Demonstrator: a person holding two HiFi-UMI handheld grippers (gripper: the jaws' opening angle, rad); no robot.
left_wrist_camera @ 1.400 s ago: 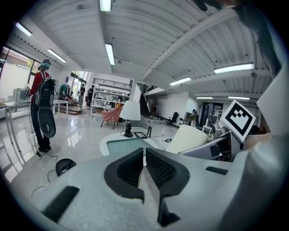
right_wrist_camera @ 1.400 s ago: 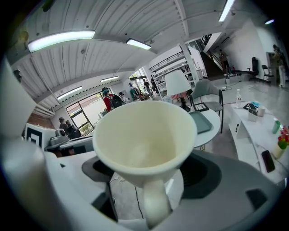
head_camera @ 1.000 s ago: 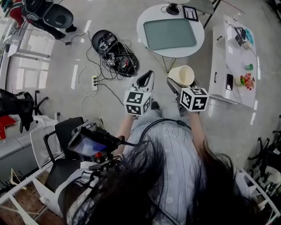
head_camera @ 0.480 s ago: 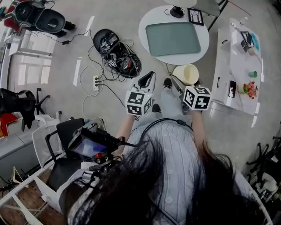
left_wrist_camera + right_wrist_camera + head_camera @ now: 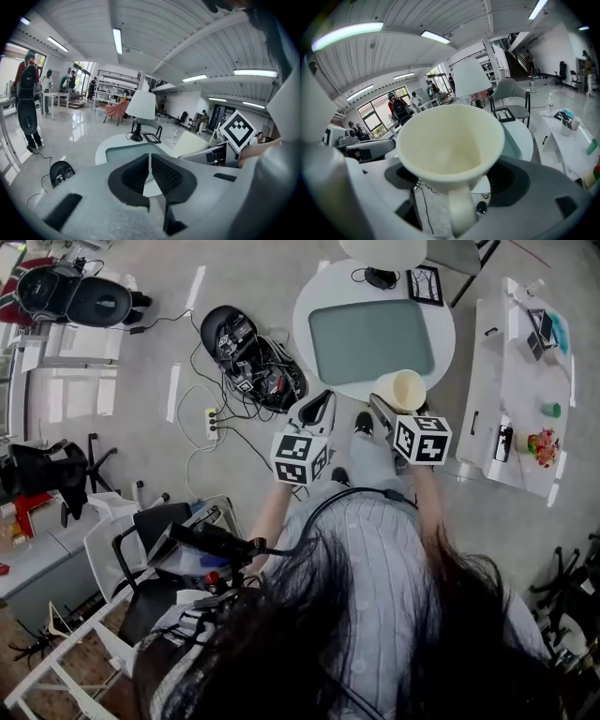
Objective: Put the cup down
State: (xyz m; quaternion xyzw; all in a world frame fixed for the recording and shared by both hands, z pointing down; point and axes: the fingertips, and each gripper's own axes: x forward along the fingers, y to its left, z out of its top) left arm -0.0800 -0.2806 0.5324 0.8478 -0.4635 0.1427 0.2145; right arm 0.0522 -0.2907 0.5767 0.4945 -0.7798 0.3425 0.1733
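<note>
A cream cup (image 5: 401, 390) with a flared rim hangs over the near edge of a round white table (image 5: 312, 292), which bears a grey-green mat (image 5: 372, 338). My right gripper (image 5: 392, 411) is shut on the cup. In the right gripper view the cup (image 5: 450, 140) fills the middle, mouth towards the camera, handle (image 5: 459, 211) pointing down between the jaws. My left gripper (image 5: 314, 409) is to the cup's left, short of the table. Its jaws (image 5: 150, 171) are shut with nothing between them. The cup (image 5: 192, 143) shows to their right.
A lamp (image 5: 382, 251) and a small frame (image 5: 427, 285) stand at the round table's far side. A white oblong table (image 5: 525, 381) with small items is at the right. A black bag with cables (image 5: 248, 357) and a power strip (image 5: 214, 423) lie on the floor at the left.
The person has stepped towards the round table. The cup, still held by the right gripper, has gone from over the floor to over the table's near edge. The left gripper came along, still shut.
</note>
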